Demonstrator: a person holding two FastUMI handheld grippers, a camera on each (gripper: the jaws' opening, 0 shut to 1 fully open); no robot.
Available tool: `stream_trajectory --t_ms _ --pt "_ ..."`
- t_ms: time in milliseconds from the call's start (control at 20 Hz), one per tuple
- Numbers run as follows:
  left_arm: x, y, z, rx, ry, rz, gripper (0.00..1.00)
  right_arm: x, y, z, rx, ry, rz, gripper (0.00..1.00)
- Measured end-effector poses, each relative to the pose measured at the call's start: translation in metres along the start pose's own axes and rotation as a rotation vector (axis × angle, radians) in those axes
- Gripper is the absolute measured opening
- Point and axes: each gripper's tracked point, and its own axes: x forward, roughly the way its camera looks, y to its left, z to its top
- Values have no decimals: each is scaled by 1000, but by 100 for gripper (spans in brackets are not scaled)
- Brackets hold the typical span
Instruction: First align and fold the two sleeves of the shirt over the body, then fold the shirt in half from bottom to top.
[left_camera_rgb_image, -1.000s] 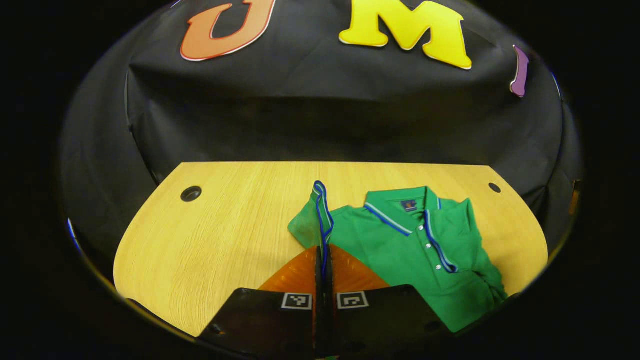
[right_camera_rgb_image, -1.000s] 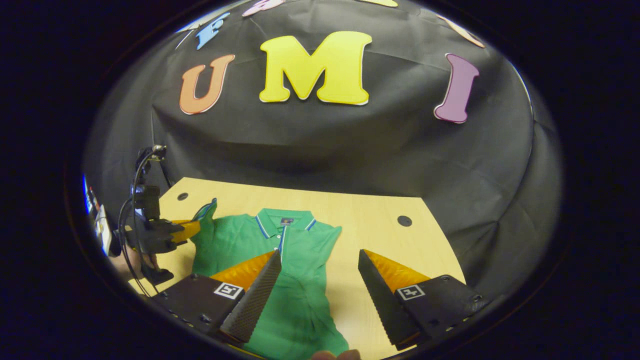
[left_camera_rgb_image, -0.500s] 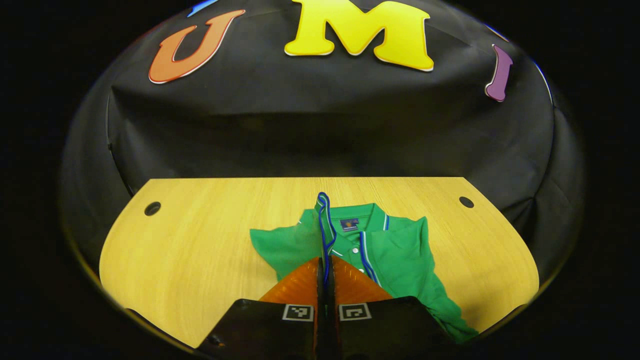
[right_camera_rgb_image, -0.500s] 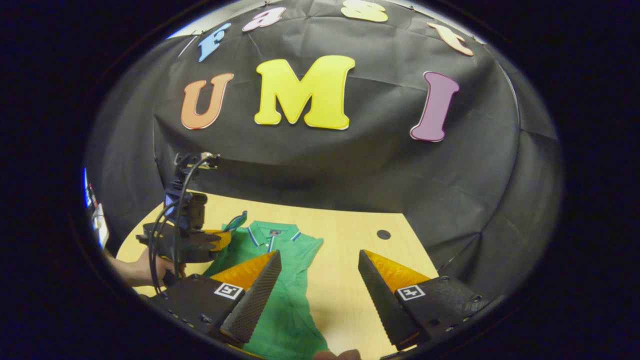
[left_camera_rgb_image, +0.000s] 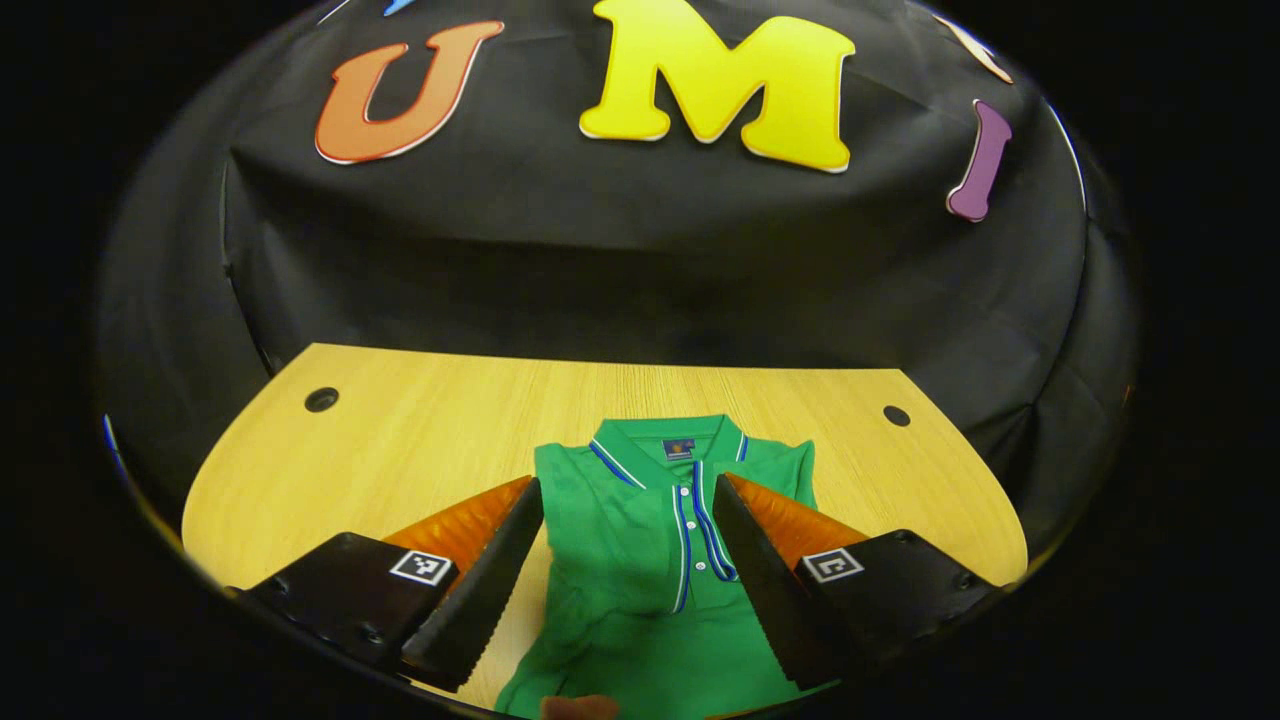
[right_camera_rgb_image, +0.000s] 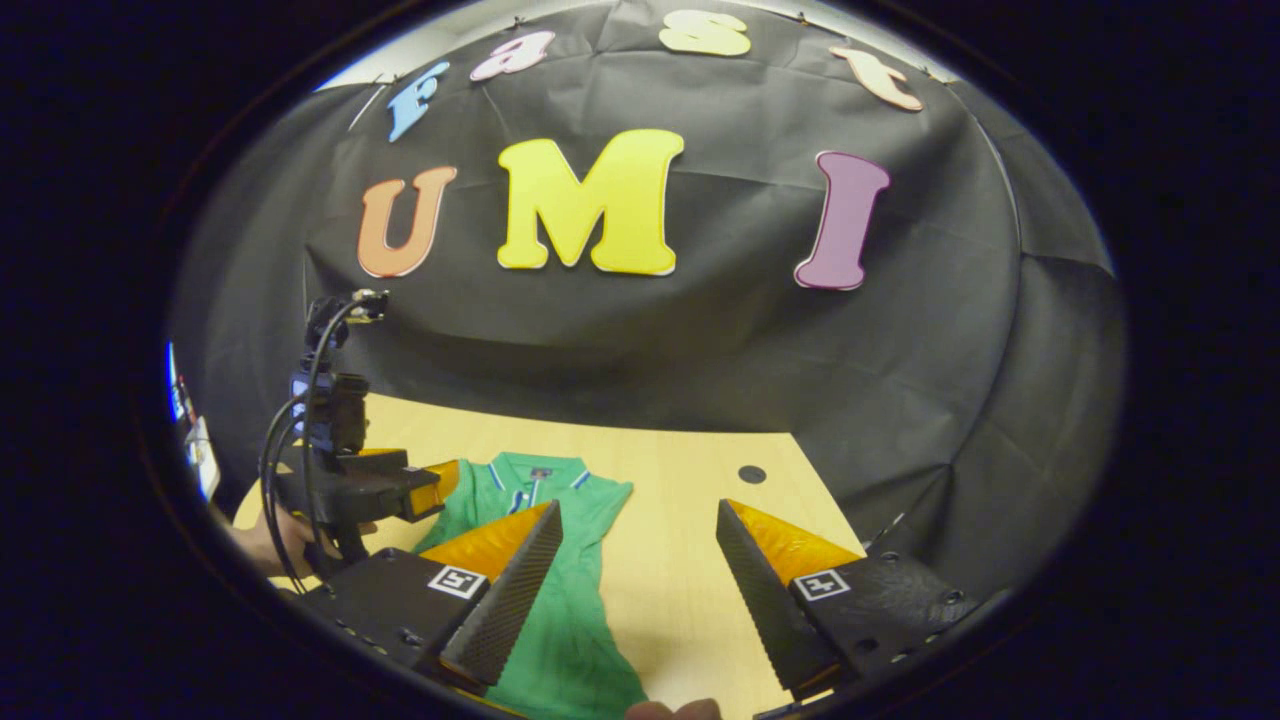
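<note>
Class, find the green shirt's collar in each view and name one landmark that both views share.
Left gripper view: collar sits centre, just above the open jaws.
Right gripper view: collar sits left of centre, beside the left gripper.
Shared landmark: the round hole in the table, right of the collar.

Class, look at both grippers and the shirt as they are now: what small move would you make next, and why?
Probably lower both grippers to the shirt's bottom hem. Both sleeves appear folded over the body, and the shirt lies as a narrow strip on the table. The left gripper and the right gripper both have their jaws open and hold nothing, so the bottom-to-top fold looks next.
</note>
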Motion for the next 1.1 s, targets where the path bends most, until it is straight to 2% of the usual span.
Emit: stream_trajectory --t_ms 350,550,800,1100 --pt "-115 24 36 -6 -149 40 100 -46 30 11 -10 -80 68 95" --pt "-177 37 37 7 -199 62 100 -80 45 6 -20 -128 106 96" --pt "-227 44 6 5 -205 63 100 -111 44 -30 -15 -95 105 96" --pt "-245 45 -70 15 -78 11 100 -133 29 -105 -35 9 82 96"
